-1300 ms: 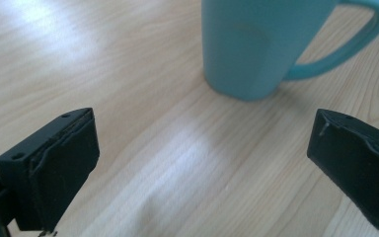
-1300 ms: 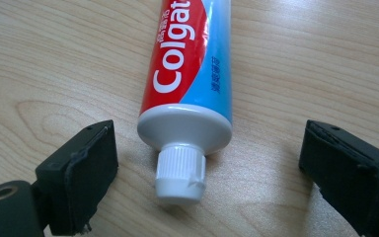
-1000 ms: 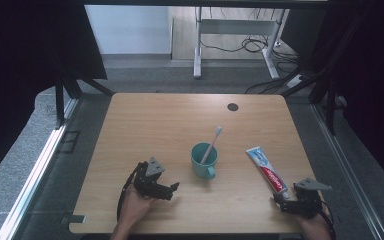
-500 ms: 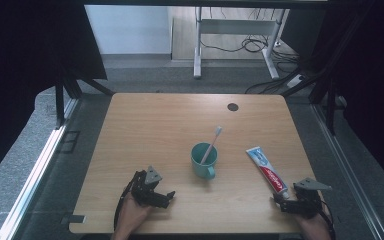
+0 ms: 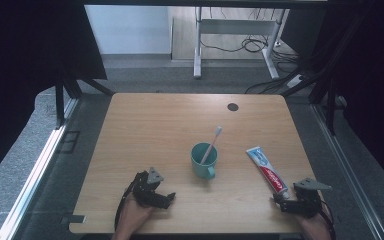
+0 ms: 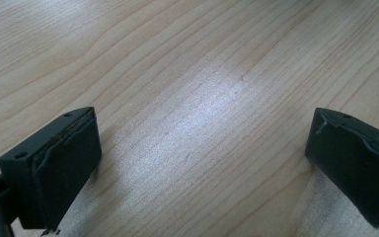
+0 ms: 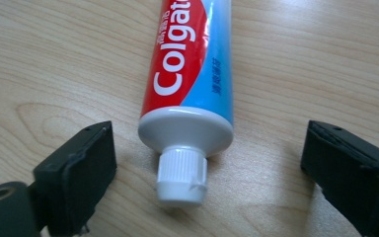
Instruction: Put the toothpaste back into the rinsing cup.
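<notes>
Toothpaste tube [image 7: 190, 74] read "Colgate", lying flat, white cap [image 7: 181, 174] between our right gripper [image 7: 209, 168] fingers, jaws wide apart, touching nothing. Left gripper [image 6: 202, 163] also gaped over bare table [image 6: 187, 74]. Teal mug [image 5: 203, 160] with toothbrush [image 5: 212, 143] sat beyond, nothing blocking.

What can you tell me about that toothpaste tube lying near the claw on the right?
The toothpaste tube is a soft-looking plastic tube, red and light blue with white Colgate lettering, a white shoulder and a ribbed white screw cap, still on. It lies flat on the wooden table, right of the teal cup, cap end toward the person. The right claw is open, its jaws either side of the cap, not touching it.
</notes>
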A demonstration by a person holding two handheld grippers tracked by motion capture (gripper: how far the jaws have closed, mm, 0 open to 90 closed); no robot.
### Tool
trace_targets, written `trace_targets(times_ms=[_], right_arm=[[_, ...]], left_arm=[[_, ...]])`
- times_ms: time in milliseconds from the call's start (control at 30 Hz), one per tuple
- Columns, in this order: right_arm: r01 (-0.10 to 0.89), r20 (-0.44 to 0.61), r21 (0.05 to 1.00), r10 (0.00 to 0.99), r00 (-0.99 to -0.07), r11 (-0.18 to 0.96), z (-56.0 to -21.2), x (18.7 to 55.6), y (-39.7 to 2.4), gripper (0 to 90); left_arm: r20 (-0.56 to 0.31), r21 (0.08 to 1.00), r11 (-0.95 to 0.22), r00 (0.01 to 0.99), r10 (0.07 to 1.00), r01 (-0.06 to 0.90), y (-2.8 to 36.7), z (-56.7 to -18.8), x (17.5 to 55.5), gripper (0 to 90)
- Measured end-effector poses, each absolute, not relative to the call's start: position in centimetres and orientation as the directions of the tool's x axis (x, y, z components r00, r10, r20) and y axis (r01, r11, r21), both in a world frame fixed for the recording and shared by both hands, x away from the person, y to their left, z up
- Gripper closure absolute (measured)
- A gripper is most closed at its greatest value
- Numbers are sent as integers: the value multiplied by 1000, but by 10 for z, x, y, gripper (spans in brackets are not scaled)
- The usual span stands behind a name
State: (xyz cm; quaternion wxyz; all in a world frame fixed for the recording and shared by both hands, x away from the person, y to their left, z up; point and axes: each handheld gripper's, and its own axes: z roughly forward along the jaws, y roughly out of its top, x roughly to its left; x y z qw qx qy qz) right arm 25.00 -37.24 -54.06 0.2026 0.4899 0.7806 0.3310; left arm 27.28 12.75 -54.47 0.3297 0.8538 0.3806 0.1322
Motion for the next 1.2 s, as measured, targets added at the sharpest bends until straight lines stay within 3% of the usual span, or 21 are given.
trace_targets(times_ms=[233,1200], right_arm=[[668,26,678,898,-440,307,-537,255,-369,11],[672,-1,638,873,-487,376,-520,261,-365,0]], left_arm=[[-22,662,-497,677,736,562,128,-545,273,6],[-21,666,-490,670,742,563,128,-544,272,19]])
